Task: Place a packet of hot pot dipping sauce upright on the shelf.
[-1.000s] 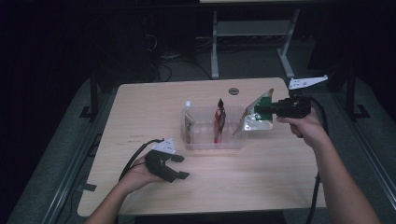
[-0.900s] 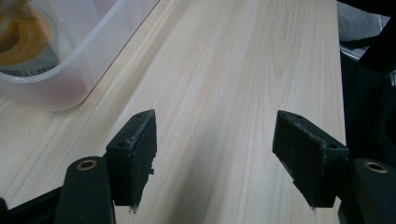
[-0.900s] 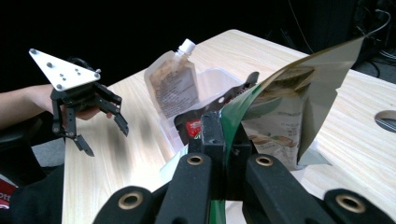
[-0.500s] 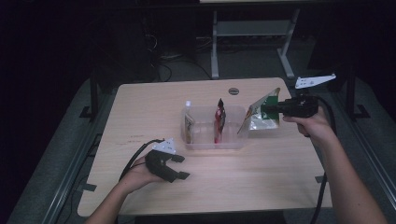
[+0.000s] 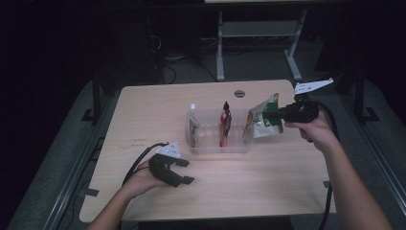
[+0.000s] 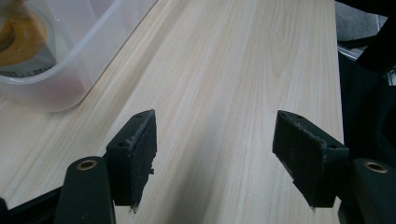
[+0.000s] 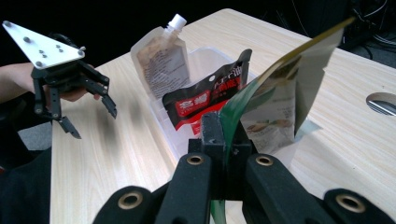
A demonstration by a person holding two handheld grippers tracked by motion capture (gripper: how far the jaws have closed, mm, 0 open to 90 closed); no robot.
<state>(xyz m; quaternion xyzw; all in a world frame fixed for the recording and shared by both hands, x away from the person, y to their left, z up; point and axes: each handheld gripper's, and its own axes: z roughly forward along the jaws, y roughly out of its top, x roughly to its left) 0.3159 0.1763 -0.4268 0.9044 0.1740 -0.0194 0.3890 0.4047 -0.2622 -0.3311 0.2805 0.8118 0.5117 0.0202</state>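
The right claw [image 5: 277, 114] is pressed together on the edge of a green pouch [image 5: 262, 122], which is pinched between its two black jaws and held tilted in the air. In the right gripper view the pouch [image 7: 280, 102] is seen rising from the clamped jaws, its lower corner reaching down just inside the near end of a clear plastic bin [image 5: 210, 143]. Two more packets are stood upright in that bin beyond the claw: a red and black packet [image 7: 205, 100] just past the green pouch, and a pale spouted pouch [image 7: 161, 60] with a white cap at the far end. The bin is set on the light wooden worktop [image 5: 143, 115], below and ahead of the right claw.

The left claw [image 5: 181, 171] is held low over the worktop, well apart from the right claw and on the far side of the bin from it. Its jaws are spread wide, and nothing is gripped between them; bare wood [image 6: 215, 93] is seen between the pads [image 6: 140, 144] in the left gripper view, with a corner of the bin [image 6: 70, 70] up to one side.
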